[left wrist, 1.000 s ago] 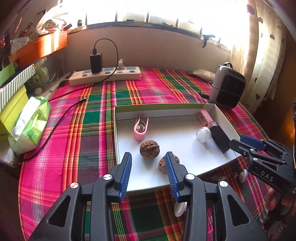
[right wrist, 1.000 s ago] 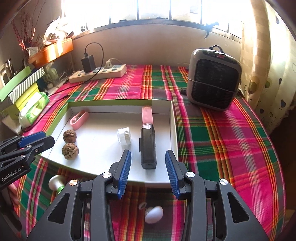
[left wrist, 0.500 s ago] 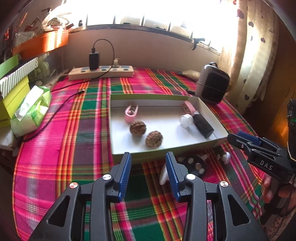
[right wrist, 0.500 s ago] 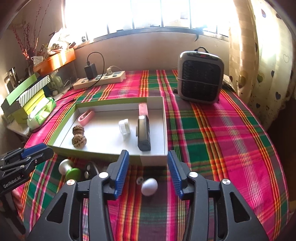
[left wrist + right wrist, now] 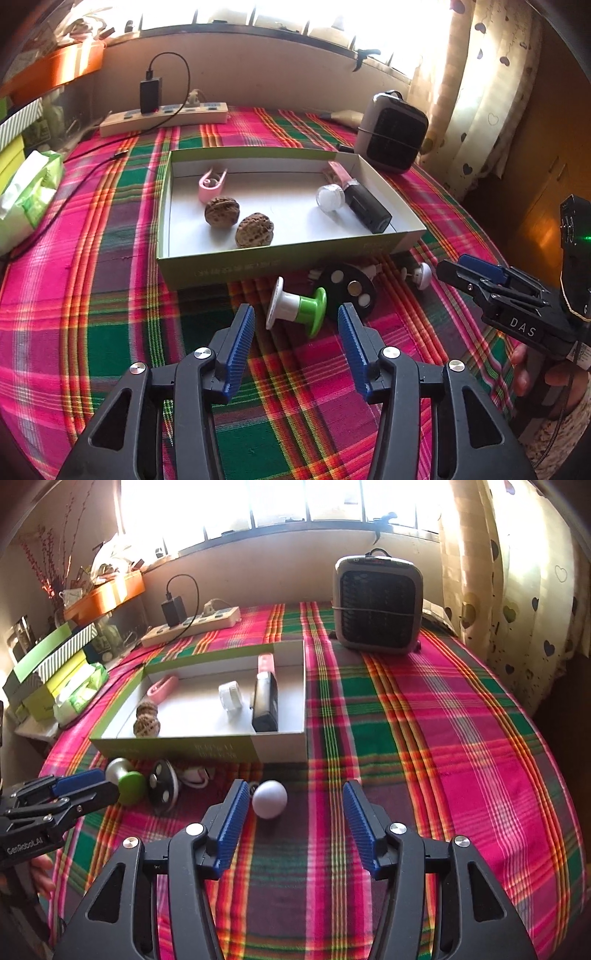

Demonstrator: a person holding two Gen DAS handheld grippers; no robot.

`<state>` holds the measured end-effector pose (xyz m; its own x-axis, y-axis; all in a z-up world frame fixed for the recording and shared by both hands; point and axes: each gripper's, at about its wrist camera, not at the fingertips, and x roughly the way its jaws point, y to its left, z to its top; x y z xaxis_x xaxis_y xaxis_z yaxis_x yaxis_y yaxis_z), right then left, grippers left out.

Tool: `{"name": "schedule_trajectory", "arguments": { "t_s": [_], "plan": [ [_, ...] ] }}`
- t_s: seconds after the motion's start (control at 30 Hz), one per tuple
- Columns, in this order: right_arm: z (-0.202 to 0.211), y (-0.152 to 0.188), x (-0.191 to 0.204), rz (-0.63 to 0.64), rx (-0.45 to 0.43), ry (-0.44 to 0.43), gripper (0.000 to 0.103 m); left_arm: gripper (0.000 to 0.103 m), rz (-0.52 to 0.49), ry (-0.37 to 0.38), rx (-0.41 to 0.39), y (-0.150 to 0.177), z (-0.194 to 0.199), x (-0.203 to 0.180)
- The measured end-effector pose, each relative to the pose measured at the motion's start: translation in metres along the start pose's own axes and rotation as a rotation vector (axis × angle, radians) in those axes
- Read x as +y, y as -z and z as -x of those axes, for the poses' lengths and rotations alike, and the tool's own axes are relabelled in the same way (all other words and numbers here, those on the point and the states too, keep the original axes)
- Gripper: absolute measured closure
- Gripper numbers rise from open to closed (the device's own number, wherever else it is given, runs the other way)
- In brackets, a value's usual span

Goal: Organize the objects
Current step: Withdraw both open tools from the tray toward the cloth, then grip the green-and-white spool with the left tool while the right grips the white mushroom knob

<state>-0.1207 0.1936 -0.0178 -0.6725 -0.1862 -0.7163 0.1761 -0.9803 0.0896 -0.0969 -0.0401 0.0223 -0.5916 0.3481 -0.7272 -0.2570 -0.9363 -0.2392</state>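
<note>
- Jaws of left gripper (image 5: 296, 325) were opening, nothing pinched; the green-and-white spool (image 5: 295, 308) lay just ahead of the gap, on its side, untouched.
- Right gripper (image 5: 291, 801) jaws were opening too, w/ nothing gripped; white egg-shaped knob (image 5: 269, 798) sat in the gap, close beside the left-hand pad, contact unclear.
- Spool: prob. hard plastic, light, two round flanges w/ a narrower waist. Best hold looked like the waist, pads across it; flanges would roll if nudged.
- Egg knob: smooth, rounded, likely slippery & light; pads should meet at its widest part or it would squirt out. A small stem at its far side was hard to make out.
- Black disc (image 5: 349, 291) w/ pale round insets leaned beside the spool; thin, stiff, awkward to grab flat.
- All three lay on the plaid cloth (image 5: 424, 738), soft woven fabric, just in front of the box (image 5: 280, 264).
- Box: shallow green-sided card tray, white inside, holding two walnuts (image 5: 238, 221), rough & hard, a pink clip (image 5: 210, 182), a clear-capped jar (image 5: 330, 197) & a black oblong case (image 5: 367, 208).
- Small grey heater (image 5: 376, 603) stood well apart, behind.
</note>
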Motion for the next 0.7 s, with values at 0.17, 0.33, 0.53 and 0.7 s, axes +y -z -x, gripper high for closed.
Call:
{"name": "schedule_trajectory", "arguments": {
  "t_s": [0.17,0.33,0.53,0.7],
  "plan": [
    [-0.006,0.003,-0.002,0.004,0.027,-0.006,0.048,0.057,0.004,-0.008,0.014,0.001,-0.005,-0.001],
    [-0.015,0.005,0.005,0.041,0.058,-0.021,0.048,0.057,0.007,-0.021,0.029,0.001,-0.01,0.001],
    [-0.025,0.002,0.009,0.069,0.081,-0.031,0.048,0.057,-0.004,-0.031,0.049,0.0,-0.017,-0.001],
    [-0.033,-0.001,0.011,0.093,0.098,-0.023,0.048,0.057,-0.01,-0.044,0.054,-0.002,-0.021,-0.002]
  ]
}}
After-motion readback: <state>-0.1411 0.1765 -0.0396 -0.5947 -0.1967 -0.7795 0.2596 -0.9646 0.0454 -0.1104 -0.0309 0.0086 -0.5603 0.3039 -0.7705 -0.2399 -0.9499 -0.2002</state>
